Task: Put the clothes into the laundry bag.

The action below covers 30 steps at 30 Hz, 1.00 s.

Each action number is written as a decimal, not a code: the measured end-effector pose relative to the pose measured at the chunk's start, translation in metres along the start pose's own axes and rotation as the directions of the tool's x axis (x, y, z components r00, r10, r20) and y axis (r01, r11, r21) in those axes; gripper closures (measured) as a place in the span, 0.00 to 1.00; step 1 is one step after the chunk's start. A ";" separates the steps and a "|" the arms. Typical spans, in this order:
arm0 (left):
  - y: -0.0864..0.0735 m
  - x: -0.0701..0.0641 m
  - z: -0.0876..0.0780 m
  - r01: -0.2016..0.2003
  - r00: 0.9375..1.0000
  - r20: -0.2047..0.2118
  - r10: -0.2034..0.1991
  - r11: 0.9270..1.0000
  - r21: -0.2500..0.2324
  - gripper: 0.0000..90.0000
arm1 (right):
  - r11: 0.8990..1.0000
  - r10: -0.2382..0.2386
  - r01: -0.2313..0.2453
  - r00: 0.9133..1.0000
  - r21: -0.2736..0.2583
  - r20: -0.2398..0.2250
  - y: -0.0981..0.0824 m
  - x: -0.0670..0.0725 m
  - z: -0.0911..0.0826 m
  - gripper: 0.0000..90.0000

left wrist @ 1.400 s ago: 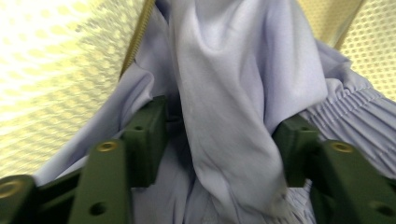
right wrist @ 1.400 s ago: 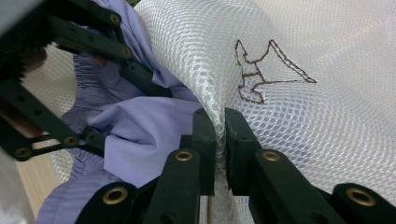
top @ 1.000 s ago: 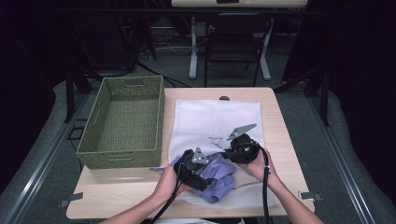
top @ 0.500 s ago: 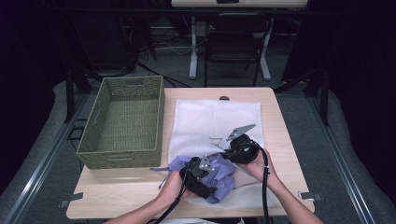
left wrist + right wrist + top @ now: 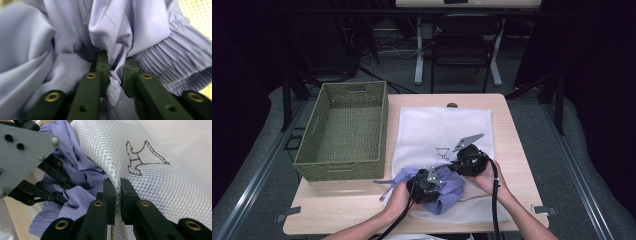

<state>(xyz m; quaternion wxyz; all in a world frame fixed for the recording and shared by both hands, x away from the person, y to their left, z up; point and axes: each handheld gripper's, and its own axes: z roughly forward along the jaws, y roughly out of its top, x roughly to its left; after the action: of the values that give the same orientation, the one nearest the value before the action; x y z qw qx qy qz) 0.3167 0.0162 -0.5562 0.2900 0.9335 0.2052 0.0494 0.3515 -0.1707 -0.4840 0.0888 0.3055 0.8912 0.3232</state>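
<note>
A crumpled lilac garment [image 5: 447, 192] lies at the near edge of a white mesh laundry bag [image 5: 442, 127] spread on the table. My left gripper [image 5: 426, 186] sits on the garment; its jaws have just been closing and now pinch a fold of the lilac fabric [image 5: 113, 75], with the elastic waistband [image 5: 172, 65] to the right. My right gripper [image 5: 464, 162] is shut on the mesh bag's edge [image 5: 118, 192], lifting it beside the brown embroidered mark [image 5: 140, 157]. The left gripper [image 5: 30, 170] and the lilac garment [image 5: 82, 173] sit under that raised edge.
An empty green woven basket [image 5: 343, 131] stands at the table's left. A chair [image 5: 461, 45] and desk legs stand behind the table. Bare wood runs along the table's near left edge [image 5: 337, 210].
The left gripper sank onto the lilac garment and closed on a fold of it. The right gripper kept still, holding the mesh edge.
</note>
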 end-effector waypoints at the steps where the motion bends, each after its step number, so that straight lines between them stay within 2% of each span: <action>1: 0.001 0.001 -0.001 0.003 1.000 -0.006 -0.003 1.000 -0.016 0.91 | 1.000 0.002 -0.002 1.000 -0.005 -0.001 0.001 0.000 0.000 0.94; 2: 0.002 0.001 -0.004 0.006 1.000 -0.011 -0.006 1.000 -0.028 0.92 | 1.000 -0.002 0.002 1.000 -0.009 -0.002 0.001 0.000 -0.001 0.94; 3: 0.004 0.001 -0.006 0.009 0.999 -0.037 -0.011 0.999 -0.046 0.93 | 1.000 0.000 -0.001 1.000 -0.017 -0.002 0.002 0.001 -0.003 0.94; 4: 0.006 0.001 -0.009 0.013 0.999 -0.047 -0.016 0.998 -0.068 0.93 | 1.000 0.000 -0.001 1.000 -0.017 -0.002 0.002 0.001 -0.003 0.94; 7: 0.008 0.000 -0.011 0.023 0.996 -0.087 -0.034 0.991 -0.129 0.93 | 1.000 0.000 0.000 1.000 -0.029 0.003 0.004 0.003 -0.005 0.94; 11: 0.000 0.003 0.005 0.058 0.994 -0.085 -0.066 0.994 -0.094 0.90 | 1.000 -0.012 0.012 1.000 -0.027 -0.005 0.005 0.005 -0.004 0.94; 14: 0.002 0.003 0.004 0.047 0.995 -0.089 -0.054 0.996 -0.079 0.80 | 1.000 -0.005 0.005 1.000 -0.014 -0.008 0.003 0.004 -0.001 0.94; 18: 0.005 0.005 -0.004 0.042 0.995 -0.084 -0.047 0.998 -0.053 0.59 | 1.000 0.000 0.000 1.000 -0.014 -0.009 0.001 0.001 -0.001 0.94; 21: 0.007 0.001 -0.012 0.025 0.995 -0.094 -0.029 0.999 -0.048 0.47 | 1.000 -0.001 0.001 1.000 -0.018 -0.010 0.001 0.002 -0.002 0.94; 24: 0.009 -0.003 -0.020 0.012 0.995 -0.097 -0.018 0.998 -0.058 0.39 | 1.000 0.011 -0.011 1.000 -0.018 -0.008 0.001 0.001 -0.003 0.94; 30: 0.009 -0.005 -0.039 0.001 0.996 -0.085 -0.007 0.997 -0.072 0.32 | 1.000 0.016 -0.016 1.000 -0.025 -0.007 0.001 -0.002 -0.004 0.94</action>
<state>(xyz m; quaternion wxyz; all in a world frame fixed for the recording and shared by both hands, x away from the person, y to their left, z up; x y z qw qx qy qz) 0.3074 0.0280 -0.5189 0.3146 0.9190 0.2173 0.0958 0.3516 -0.1734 -0.4801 0.0870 0.3104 0.8849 0.3361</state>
